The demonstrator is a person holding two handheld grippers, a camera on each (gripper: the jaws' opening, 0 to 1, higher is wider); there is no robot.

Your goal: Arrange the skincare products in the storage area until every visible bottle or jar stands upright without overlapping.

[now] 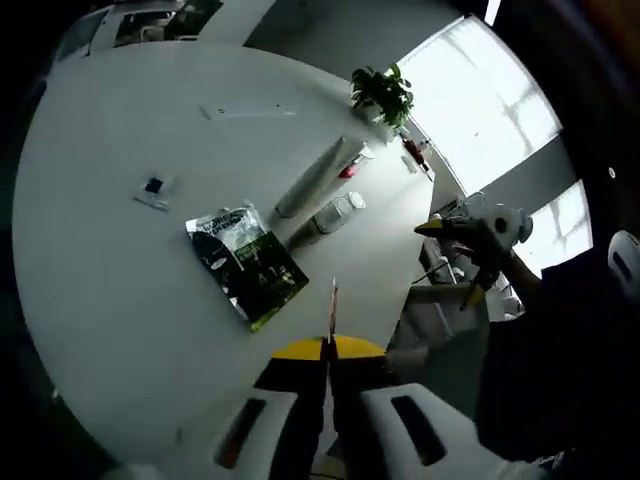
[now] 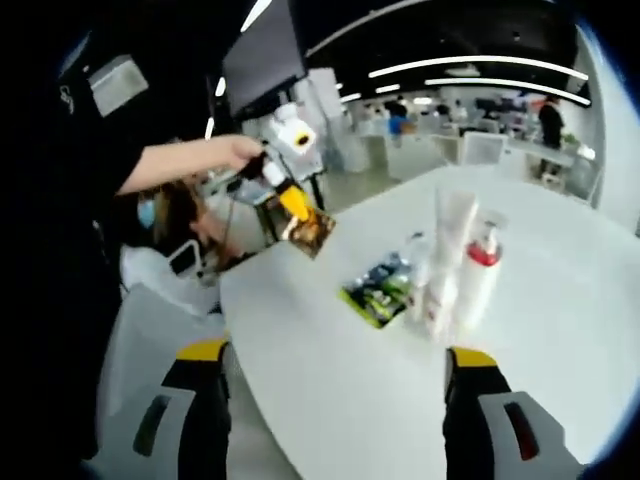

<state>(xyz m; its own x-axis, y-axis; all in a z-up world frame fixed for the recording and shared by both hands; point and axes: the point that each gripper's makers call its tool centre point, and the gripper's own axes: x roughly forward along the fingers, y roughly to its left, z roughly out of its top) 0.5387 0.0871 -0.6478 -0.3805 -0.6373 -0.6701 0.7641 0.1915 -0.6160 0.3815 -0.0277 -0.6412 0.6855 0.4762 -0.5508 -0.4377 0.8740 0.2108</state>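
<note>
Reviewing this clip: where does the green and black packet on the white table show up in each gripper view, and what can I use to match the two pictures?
Left gripper view: the green and black packet lies flat left of centre, above the shut jaws.
Right gripper view: it lies at centre, just left of the bottles.
Shared landmark: the tall white tube beside the packet.
</note>
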